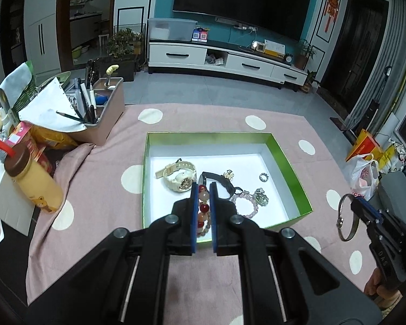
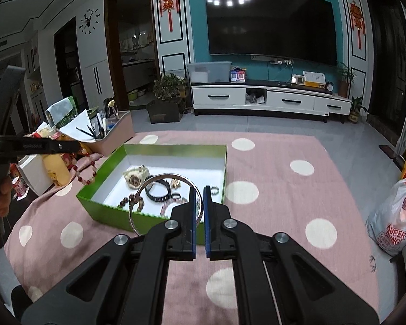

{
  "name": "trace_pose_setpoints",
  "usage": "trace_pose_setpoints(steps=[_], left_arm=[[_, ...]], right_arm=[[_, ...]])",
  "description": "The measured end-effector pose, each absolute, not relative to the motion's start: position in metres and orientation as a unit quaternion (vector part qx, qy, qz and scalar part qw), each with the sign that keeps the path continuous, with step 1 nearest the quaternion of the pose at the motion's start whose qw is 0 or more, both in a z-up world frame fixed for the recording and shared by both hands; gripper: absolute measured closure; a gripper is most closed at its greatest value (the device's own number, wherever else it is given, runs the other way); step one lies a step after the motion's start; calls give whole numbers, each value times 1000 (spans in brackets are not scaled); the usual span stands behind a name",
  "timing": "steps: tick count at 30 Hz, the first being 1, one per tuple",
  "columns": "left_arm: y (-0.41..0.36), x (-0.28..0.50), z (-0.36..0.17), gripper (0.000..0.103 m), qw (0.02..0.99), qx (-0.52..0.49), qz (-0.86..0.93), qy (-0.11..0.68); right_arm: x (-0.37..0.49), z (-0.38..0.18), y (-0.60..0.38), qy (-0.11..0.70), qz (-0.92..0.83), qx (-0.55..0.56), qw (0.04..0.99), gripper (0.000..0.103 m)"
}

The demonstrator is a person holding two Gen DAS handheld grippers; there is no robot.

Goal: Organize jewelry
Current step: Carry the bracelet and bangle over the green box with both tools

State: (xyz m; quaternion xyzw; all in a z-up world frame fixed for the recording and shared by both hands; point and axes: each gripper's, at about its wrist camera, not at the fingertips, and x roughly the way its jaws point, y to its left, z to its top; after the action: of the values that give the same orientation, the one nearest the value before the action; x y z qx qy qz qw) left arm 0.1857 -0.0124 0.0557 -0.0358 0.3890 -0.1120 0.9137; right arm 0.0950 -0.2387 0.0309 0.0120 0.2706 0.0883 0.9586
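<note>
Left gripper (image 1: 203, 189) clamped on bead bracelet (image 1: 203, 205), lower centre | right gripper (image 2: 199, 192) clamped on bangle (image 2: 149, 181) by its thin rim, above box (image 2: 224, 168) | risk: bangle may pivot or slip; dangling beads may snag box wall.

You hold two tools, the left tool (image 1: 203, 189) and the right tool (image 2: 199, 192). One green box (image 1: 289, 162) sits before you. Bracelets, four: one red bead bracelet (image 1: 204, 208), one silver bangle (image 2: 149, 187), one pink bead bracelet (image 1: 246, 203), one dark bead bracelet (image 2: 127, 200). Watches, two: one cream watch (image 1: 180, 177), one black band (image 1: 219, 182). One ring (image 1: 263, 177).
</note>
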Motion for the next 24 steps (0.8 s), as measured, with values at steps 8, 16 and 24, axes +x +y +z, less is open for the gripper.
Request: trace_pose_setpoints(steps=[8,16,24], left_arm=[[-23,205,47,96,912,-22,-112,395],[-26,221,35,96,908,-14,-111,403],[-28,235,20,96,903,-6,-109,416]], right_arm=[[121,35,-234,268,90,6,959,99],[148,32,-221,276,93,-9,957,99],[176,22,-204,297,97,-21,950,99]])
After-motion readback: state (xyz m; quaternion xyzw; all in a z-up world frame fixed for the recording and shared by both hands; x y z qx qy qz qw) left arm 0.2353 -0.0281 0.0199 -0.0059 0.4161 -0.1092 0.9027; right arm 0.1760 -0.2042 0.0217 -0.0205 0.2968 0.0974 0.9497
